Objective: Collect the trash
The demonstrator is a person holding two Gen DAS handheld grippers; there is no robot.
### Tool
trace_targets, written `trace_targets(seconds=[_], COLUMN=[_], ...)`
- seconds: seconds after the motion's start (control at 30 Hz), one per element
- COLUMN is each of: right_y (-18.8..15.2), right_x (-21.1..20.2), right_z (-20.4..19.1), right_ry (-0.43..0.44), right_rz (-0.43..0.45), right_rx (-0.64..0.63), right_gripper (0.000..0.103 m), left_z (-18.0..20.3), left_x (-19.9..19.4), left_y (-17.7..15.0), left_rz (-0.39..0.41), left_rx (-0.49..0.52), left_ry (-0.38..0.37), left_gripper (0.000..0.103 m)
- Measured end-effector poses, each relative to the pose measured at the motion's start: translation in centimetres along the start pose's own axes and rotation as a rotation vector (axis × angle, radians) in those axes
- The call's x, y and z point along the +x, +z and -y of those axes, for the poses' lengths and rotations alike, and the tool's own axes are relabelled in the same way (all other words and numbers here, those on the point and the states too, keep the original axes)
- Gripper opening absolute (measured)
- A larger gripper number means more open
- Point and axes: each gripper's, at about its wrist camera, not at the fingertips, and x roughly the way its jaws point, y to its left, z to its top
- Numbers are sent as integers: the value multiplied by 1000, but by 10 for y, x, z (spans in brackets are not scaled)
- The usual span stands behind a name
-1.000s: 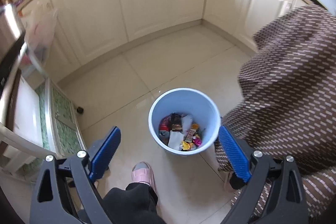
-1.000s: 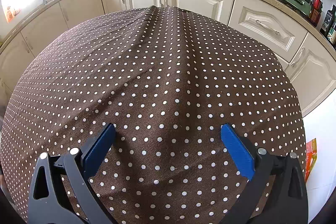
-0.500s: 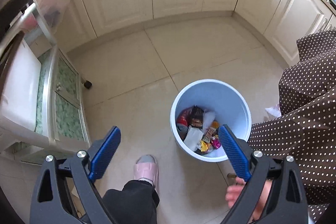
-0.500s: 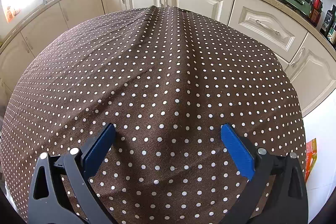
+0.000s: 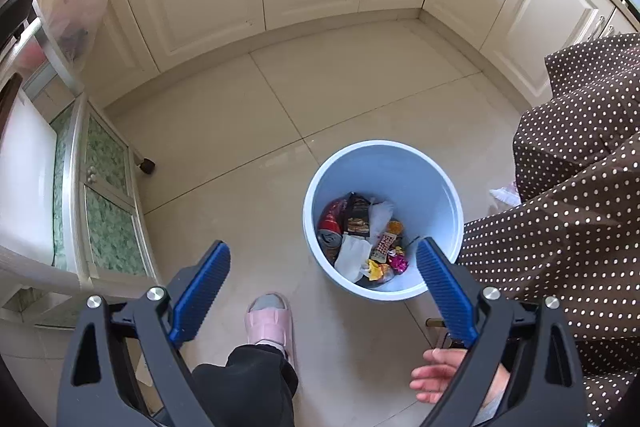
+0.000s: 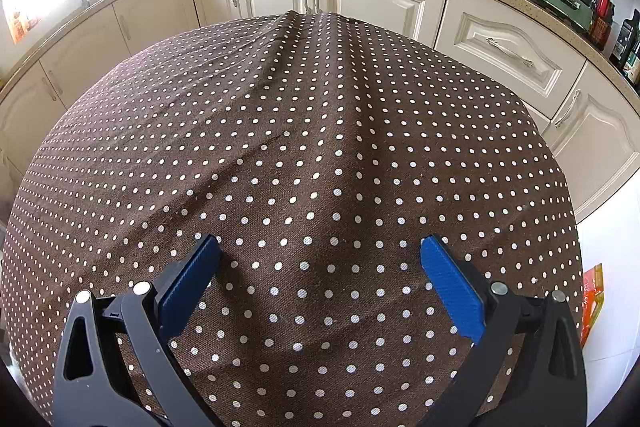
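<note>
The left gripper hangs wide and empty; the blue bin of trash sits centre-right, nearer frame centre than before. The right gripper, wide, rests unchanged over the dotted cloth.

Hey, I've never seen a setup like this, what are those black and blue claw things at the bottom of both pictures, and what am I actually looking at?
Those claws are two hand-held grippers, one in each of a person's hands, each with a camera looking out along its blue fingers. The left gripper is open and empty, looking down at a kitchen floor. There stands a blue bin already holding trash: a red can, wrappers and white paper. A pink slipper and a bare hand show below. The right gripper, also open and empty, faces a brown dotted tablecloth with nothing on it, cabinets behind.
</note>
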Motion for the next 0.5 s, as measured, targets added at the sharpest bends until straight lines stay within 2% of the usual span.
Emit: trace_targets(seconds=[0.5], right_y=[0], right_x=[0], right_z=[0], right_ry=[0], right_rz=[0], right_rx=[0], right_gripper=[97], left_z=[10], left_x=[-3], left_y=[-2], left_rz=[15], left_rx=[20], left_ry=[-3], left_gripper=[92])
